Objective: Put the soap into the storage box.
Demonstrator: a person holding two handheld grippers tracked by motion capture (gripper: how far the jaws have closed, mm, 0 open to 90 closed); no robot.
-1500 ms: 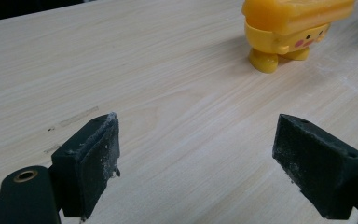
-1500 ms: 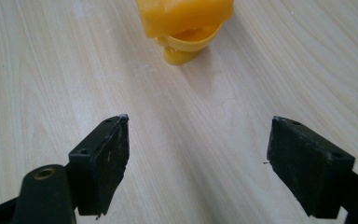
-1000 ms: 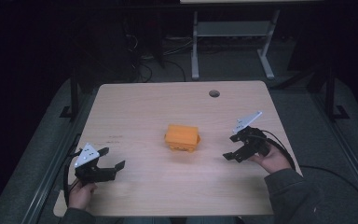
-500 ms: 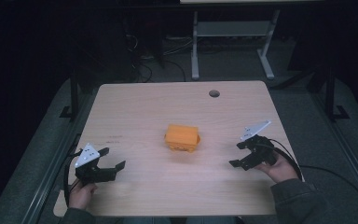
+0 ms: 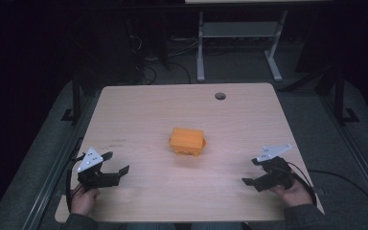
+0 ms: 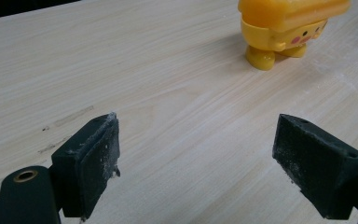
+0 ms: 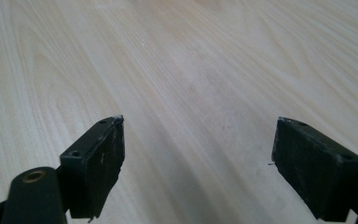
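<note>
An orange-yellow toy figure stands upright at the table's middle, untouched.

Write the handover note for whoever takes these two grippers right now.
Left gripper: jaws open, holding nothing, low over the near left part of the light wooden table.
Right gripper: jaws open, holding nothing, low over the near right part, aimed across bare tabletop.
The small yellow-orange plastic toy figure stands upright near the table's middle, apart from both grippers; the left gripper view shows it ahead and to the right of that gripper's jaws.
Done: nothing that shows; the toy is ungripped.
Left: probably reach in and close on the toy; the left gripper seems better lined up.
</note>
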